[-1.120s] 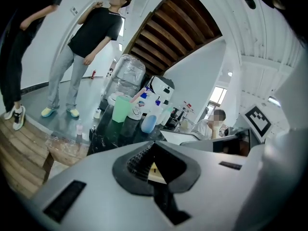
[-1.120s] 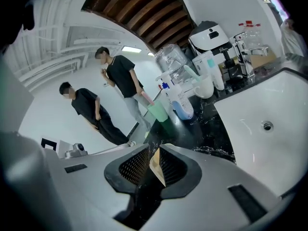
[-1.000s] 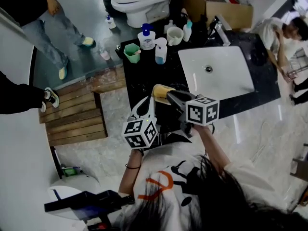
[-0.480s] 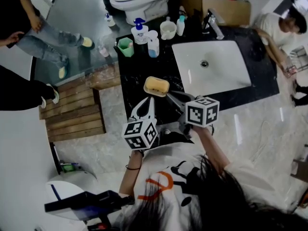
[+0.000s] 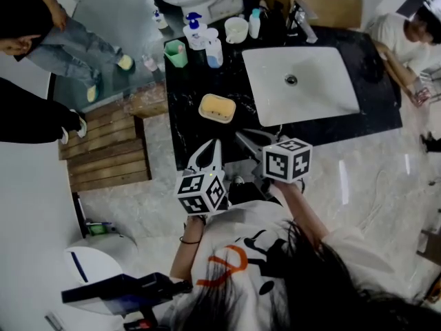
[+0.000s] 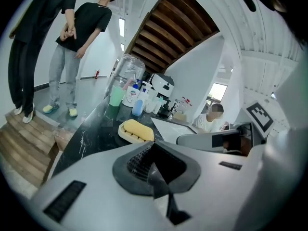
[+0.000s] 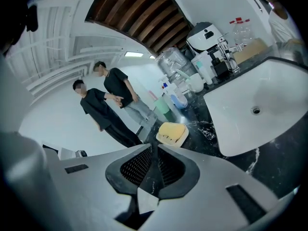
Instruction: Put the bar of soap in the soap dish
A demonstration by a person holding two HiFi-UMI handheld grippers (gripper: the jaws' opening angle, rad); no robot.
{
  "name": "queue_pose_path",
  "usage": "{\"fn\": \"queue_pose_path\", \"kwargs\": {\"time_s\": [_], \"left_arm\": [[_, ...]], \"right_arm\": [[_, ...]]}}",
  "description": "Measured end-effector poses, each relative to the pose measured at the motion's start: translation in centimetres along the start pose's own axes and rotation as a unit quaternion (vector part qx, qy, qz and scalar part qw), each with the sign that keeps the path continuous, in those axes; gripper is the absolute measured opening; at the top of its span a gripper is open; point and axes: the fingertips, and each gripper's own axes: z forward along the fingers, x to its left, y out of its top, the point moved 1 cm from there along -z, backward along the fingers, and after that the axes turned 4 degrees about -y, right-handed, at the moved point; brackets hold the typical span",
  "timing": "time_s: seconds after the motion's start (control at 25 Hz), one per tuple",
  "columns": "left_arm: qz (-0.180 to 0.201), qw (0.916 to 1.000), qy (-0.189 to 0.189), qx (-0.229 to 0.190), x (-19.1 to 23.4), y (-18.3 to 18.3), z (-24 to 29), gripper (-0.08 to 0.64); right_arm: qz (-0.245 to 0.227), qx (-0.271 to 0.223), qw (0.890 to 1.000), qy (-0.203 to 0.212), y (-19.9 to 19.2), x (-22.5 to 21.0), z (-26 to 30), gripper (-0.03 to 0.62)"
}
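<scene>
The yellow bar of soap [image 5: 218, 106] lies in the white soap dish [image 5: 202, 112] on the black marble counter, left of the sink. Both grippers hang over the counter's near edge, short of the dish and apart from it. My left gripper [image 5: 214, 143] is shut with nothing in it. My right gripper [image 5: 239, 136] has its jaws nearly together, a narrow gap between them and nothing in it. In the left gripper view the soap [image 6: 136, 128] sits in its dish [image 6: 124, 135] beyond the closed left gripper [image 6: 153, 146]. The right gripper view shows the soap [image 7: 173, 130] ahead of the right gripper [image 7: 154, 149].
A white sink [image 5: 303, 88] with a faucet [image 5: 304, 26] fills the counter's right half. Bottles [image 5: 196, 34], a green cup [image 5: 174, 52] and a white mug [image 5: 236, 29] stand along the back. Wooden steps [image 5: 103, 150] lie left of the counter. People stand at the left and far right.
The right gripper has let go of the soap, which now rests in the dish. Both grippers have drawn back from it toward the person.
</scene>
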Motion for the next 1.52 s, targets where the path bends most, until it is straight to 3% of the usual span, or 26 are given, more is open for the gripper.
{"fn": "queue_pose_path", "kwargs": {"time_s": [0.56, 1.16, 1.52], "left_arm": [[0.014, 0.9994, -0.022, 0.022, -2.1, -2.2, -1.9, 0.002], [0.014, 0.9987, -0.047, 0.013, 1.0, -3.9, -9.9, 0.002], [0.028, 0.9969, -0.071, 0.016, 0.7, -6.0, -15.3, 0.002]], "right_arm": [[0.030, -0.022, 0.999, -0.015, -2.1, 0.6, -2.5, 0.031], [0.029, -0.026, 0.999, -0.035, -8.4, 7.5, -2.3, 0.025], [0.035, -0.042, 0.998, -0.043, -12.8, 11.7, -4.5, 0.025]]}}
